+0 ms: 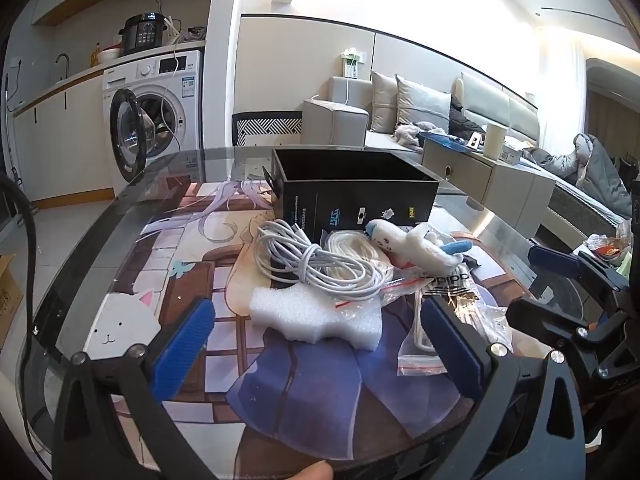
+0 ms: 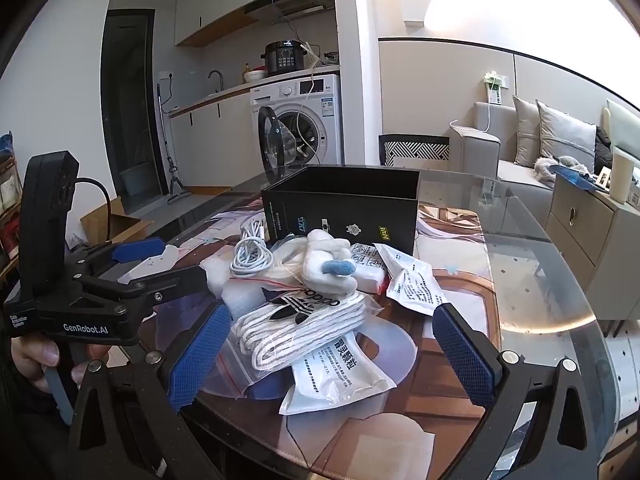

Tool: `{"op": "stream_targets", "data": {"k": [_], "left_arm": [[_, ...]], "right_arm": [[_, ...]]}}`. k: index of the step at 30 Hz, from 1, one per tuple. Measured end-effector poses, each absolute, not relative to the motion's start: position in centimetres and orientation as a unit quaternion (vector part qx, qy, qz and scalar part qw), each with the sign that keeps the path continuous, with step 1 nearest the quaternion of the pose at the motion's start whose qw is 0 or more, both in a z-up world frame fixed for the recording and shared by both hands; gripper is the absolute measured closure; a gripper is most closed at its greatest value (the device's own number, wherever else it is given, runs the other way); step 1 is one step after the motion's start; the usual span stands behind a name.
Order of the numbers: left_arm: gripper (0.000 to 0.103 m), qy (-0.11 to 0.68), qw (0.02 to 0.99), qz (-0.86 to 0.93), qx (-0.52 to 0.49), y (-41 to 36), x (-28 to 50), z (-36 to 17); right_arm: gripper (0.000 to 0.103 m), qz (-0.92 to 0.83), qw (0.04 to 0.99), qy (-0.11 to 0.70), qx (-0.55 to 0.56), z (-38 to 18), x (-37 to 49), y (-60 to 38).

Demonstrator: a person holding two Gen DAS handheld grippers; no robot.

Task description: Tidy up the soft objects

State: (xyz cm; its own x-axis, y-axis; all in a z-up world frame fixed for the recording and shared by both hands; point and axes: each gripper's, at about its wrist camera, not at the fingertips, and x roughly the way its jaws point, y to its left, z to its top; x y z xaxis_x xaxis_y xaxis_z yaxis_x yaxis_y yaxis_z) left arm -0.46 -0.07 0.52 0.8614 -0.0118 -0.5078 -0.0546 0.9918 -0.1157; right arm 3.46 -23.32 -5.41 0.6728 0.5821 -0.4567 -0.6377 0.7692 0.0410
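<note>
My left gripper (image 1: 316, 344), jaws spread wide and empty, frames the white foam block (image 1: 320, 316) at twelve o'clock, long axis crosswise; my right gripper (image 2: 332, 352), equally released, hovers over bagged white socks (image 2: 304, 328), black box (image 2: 344, 200) beyond.

Small home studio apartment, kitchen and living area in one room.
Washing machine (image 1: 154, 120) under the counter, pressure cooker (image 1: 144, 34) on top, sofa (image 1: 384, 120) to its right.

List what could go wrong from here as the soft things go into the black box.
1. The coiled white cable overlaps the bagged white rope; lifting one may drag the other.
2. The white plush toy sits atop the pile and may tumble.
3. The open black cardboard box looks light; a nudge might shift it.
</note>
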Motion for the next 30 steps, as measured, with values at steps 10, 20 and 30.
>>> {"op": "stream_targets", "data": {"k": [10, 20, 30], "left_arm": [[0.000, 0.251, 0.966, 0.014, -0.062, 0.00, -0.55, 0.57], [0.000, 0.250, 0.966, 0.014, -0.063, 0.17, -0.47, 0.55], [0.000, 0.250, 0.966, 0.015, -0.062, 0.35, -0.38, 0.58]], "right_arm": [[0.000, 0.334, 0.913, 0.228, -0.063, -5.40, 3.54, -23.07], [0.000, 0.333, 0.913, 0.227, -0.063, -5.44, 3.60, -23.05], [0.000, 0.333, 0.913, 0.228, -0.063, -5.42, 3.56, -23.04]]}}
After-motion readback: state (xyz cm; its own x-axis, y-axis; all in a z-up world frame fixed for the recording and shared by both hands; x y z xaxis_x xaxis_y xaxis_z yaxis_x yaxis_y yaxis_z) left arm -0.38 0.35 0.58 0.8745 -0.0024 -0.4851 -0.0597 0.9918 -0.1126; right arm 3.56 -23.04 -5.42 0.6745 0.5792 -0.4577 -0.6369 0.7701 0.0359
